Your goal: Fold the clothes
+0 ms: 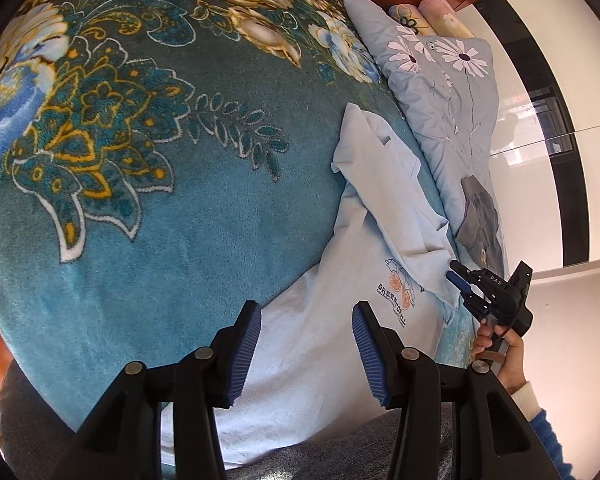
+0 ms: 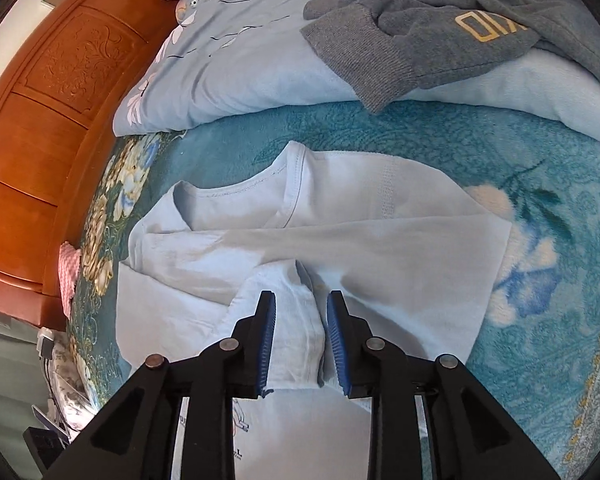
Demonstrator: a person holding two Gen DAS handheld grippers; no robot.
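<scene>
A light blue T-shirt [image 1: 332, 332] with a small orange print lies on the teal floral blanket [image 1: 160, 200], partly folded. My left gripper [image 1: 306, 356] is open and empty above the shirt's lower part. The right gripper shows in the left wrist view [image 1: 466, 284] at the shirt's right edge, held by a hand. In the right wrist view the shirt [image 2: 340, 248] lies neckline up with its sleeves folded in. My right gripper [image 2: 302, 340] is open with a fold of the shirt's sleeve between its fingers, not clamped.
A grey sweater [image 2: 440, 20] lies on a pale blue daisy quilt [image 2: 240, 52] beyond the shirt. An orange wooden headboard [image 2: 40, 120] stands at the left. A white and black wardrobe [image 1: 540, 120] stands past the bed's edge.
</scene>
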